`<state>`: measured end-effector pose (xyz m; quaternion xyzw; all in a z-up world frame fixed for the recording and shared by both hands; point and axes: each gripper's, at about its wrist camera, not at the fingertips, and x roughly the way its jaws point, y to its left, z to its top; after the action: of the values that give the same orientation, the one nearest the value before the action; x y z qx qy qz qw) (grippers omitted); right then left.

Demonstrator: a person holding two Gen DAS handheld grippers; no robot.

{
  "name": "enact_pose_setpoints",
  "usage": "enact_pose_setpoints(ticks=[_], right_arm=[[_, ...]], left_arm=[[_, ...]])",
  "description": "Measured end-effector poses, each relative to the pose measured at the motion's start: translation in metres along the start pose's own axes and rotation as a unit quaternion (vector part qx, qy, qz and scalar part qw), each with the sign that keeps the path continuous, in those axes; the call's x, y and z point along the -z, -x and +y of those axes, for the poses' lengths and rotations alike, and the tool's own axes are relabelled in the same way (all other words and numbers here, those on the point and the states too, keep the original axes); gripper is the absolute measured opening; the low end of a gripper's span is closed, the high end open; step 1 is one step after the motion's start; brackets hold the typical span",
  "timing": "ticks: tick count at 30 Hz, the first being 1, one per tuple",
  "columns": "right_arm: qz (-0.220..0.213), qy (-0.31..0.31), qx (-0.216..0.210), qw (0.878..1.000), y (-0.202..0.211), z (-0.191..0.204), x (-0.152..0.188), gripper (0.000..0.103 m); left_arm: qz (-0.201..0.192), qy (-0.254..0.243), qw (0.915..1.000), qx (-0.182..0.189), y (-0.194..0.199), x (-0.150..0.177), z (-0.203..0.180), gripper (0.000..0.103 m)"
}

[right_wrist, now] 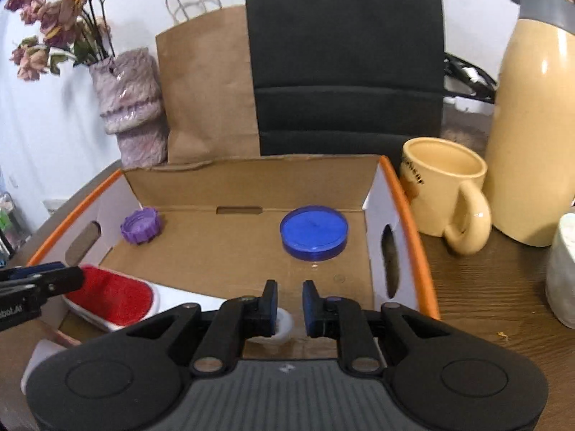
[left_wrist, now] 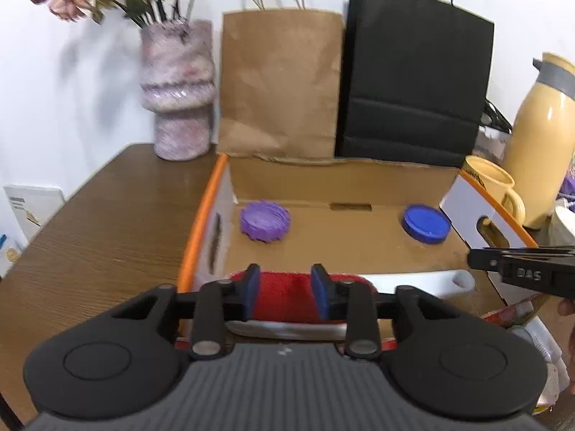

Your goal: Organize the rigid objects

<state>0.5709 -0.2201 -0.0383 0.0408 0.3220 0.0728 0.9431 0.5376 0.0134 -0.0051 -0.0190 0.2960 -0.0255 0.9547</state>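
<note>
An open cardboard box [left_wrist: 201,215] [right_wrist: 406,208] with an orange rim holds a purple ridged lid [left_wrist: 265,221] [right_wrist: 142,225] at its back left and a blue round lid [left_wrist: 426,223] [right_wrist: 313,231] at its back right. A white lint brush [left_wrist: 413,282] [right_wrist: 115,294] with a red pad lies along the box's near side. My left gripper [left_wrist: 286,292] [right_wrist: 54,280] hangs over the red pad, which runs past both fingers, so the pads do not press it. My right gripper [right_wrist: 289,305] [left_wrist: 503,269] stands narrowly open by the handle's end, with only box floor in its gap.
Behind the box stand a fuzzy pink vase [left_wrist: 178,89] of dried flowers, a brown paper bag [left_wrist: 280,82] and a black paper bag [left_wrist: 417,72]. Right of the box are a cream mug [right_wrist: 442,186], a cream thermos [right_wrist: 535,125] and a white container [right_wrist: 564,269]. Wooden table [left_wrist: 90,233] shows on the left.
</note>
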Motion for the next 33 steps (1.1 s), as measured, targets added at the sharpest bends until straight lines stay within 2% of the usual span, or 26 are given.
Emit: enact_pose_setpoints(ticks=[2,3,4,5,7,8,10,12,21,24,33], right_arm=[[-0.011,-0.002,0.007,1.000,0.014,-0.004,-0.005,0.035],[-0.019,-0.003,0.012,1.000,0.024,-0.006,-0.008,0.042],[-0.026,-0.002,0.016,1.000,0.033,-0.009,-0.012,0.055],[-0.033,0.001,0.019,0.999,0.044,-0.010,-0.016,0.062],[-0.054,0.011,0.021,0.998,0.070,-0.012,-0.025,0.067],[-0.063,0.014,0.021,0.998,0.083,-0.013,-0.028,0.081],[-0.087,0.013,0.012,0.996,0.112,-0.016,-0.032,0.103],[-0.112,0.007,-0.005,0.994,0.140,-0.018,-0.031,0.103],[-0.136,0.014,-0.009,0.991,0.200,-0.004,-0.011,0.103],[-0.149,0.007,-0.020,0.989,0.221,0.000,0.009,0.103],[-0.191,0.038,-0.039,0.980,0.295,0.022,0.100,0.103]], left_arm=[[-0.008,0.009,0.9999,-0.009,0.011,-0.005,0.008,0.063],[-0.016,0.013,0.9996,-0.021,0.018,-0.008,0.012,0.071],[-0.024,0.016,0.9989,-0.037,0.025,-0.012,0.013,0.088],[-0.036,0.019,0.9977,-0.055,0.034,-0.017,0.015,0.099],[-0.066,0.014,0.9949,-0.075,0.058,-0.022,0.020,0.103],[-0.079,0.009,0.9936,-0.081,0.070,-0.025,0.022,0.103],[-0.104,0.000,0.9910,-0.083,0.097,-0.027,0.026,0.103],[-0.121,-0.001,0.9893,-0.082,0.119,-0.027,0.027,0.103],[-0.147,-0.003,0.9873,-0.061,0.190,-0.007,0.017,0.103],[-0.153,0.004,0.9870,-0.048,0.214,0.012,0.016,0.103],[-0.177,0.005,0.9842,-0.014,0.296,0.091,0.004,0.103]])
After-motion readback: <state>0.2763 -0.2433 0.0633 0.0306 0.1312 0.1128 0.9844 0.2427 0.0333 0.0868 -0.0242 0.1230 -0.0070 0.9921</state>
